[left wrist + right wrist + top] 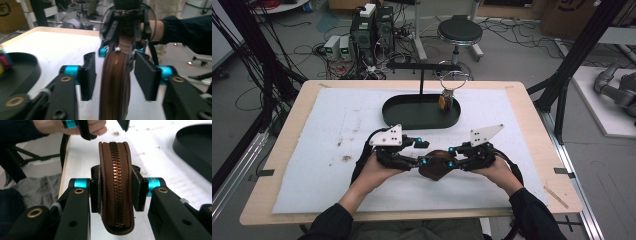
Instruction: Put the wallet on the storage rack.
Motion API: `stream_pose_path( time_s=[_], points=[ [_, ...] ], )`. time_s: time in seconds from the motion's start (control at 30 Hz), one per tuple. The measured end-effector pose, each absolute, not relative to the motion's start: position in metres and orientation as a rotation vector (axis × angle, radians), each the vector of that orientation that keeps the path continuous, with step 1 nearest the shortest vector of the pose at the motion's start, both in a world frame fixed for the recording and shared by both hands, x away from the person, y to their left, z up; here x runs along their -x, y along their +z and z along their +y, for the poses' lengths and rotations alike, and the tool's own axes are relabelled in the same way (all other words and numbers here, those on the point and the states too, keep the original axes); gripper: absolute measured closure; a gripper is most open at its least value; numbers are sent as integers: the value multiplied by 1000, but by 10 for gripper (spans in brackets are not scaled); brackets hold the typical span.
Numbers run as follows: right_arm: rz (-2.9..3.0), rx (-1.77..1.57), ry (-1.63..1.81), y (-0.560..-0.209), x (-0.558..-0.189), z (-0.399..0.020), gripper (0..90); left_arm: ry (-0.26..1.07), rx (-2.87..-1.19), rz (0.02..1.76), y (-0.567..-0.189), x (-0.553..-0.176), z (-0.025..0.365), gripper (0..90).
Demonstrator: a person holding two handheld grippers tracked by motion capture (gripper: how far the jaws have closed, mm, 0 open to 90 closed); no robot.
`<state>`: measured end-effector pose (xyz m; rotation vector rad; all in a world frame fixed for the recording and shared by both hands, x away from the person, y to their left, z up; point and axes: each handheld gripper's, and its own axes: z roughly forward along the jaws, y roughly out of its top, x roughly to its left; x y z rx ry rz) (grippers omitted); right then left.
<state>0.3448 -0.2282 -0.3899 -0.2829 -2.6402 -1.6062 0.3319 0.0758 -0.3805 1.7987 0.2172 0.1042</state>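
The brown zip pouch [435,167] stood on its edge above the white mat [327,145], in front of the black tray [421,111] and on the person's side of it, with the zipper line turned up toward the right gripper camera. In the right gripper view the zipper [115,182] looked fully closed; I could not see its pull tab.

The right tongs [451,159] were clamped on the pouch, 1 pad pressing each leather side [115,185]. The left tongs [424,159] stood apart around the other end of the pouch: in the left gripper view both pads [88,75] had a clear gap to the leather, so they touched nothing.

Behind the pouch, the tray carried a thin post with a crossbar, and a small colourful thing [445,101] hung from a ring at the right end of the tray.

In my judgement the risks were these:
1. The pouch was carried by 1 pair of tongs alone, so it could turn or slide out if the right hand tilted.
2. The leather was smooth and rounded, so the left tongs could slip off when they close.
3. If the left tongs close on the zipper teeth and not on the tab, pulling would only drag the pouch.
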Motion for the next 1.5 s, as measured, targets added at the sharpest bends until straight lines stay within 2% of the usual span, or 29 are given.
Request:
stream_pose_path(
  time_s=[0.07,0.23,0.77,0.9,1.03,1.2,1.3,1.37,1.5],
  points=[
    [-2630,291,-1648,-387,-345,-232,672,102,-1795,241,-382,-334,82,430],
    [-2582,314,-1760,-379,-345,-243,674,64,-1759,270,-385,-339,92,379],
    [-2468,291,-1910,-369,-341,-250,674,-21,-1794,254,-398,-345,78,343],
    [-2468,267,-1912,-369,-341,-249,674,-33,-1803,222,-399,-343,74,386],
    [-2467,267,-1912,-369,-341,-249,673,-24,-1808,181,-398,-340,72,573],
    [-2460,260,-1910,-370,-341,-250,655,-18,-1808,158,-396,-339,74,653],
    [-2481,263,-1912,-370,-342,-251,600,-2,-1818,159,-395,-338,74,663],
    [-2498,292,-1921,-370,-342,-252,504,9,-1817,164,-392,-338,76,666],
    [-2514,387,-1953,-368,-346,-263,420,51,-1823,195,-386,-340,83,667]
  ],
)
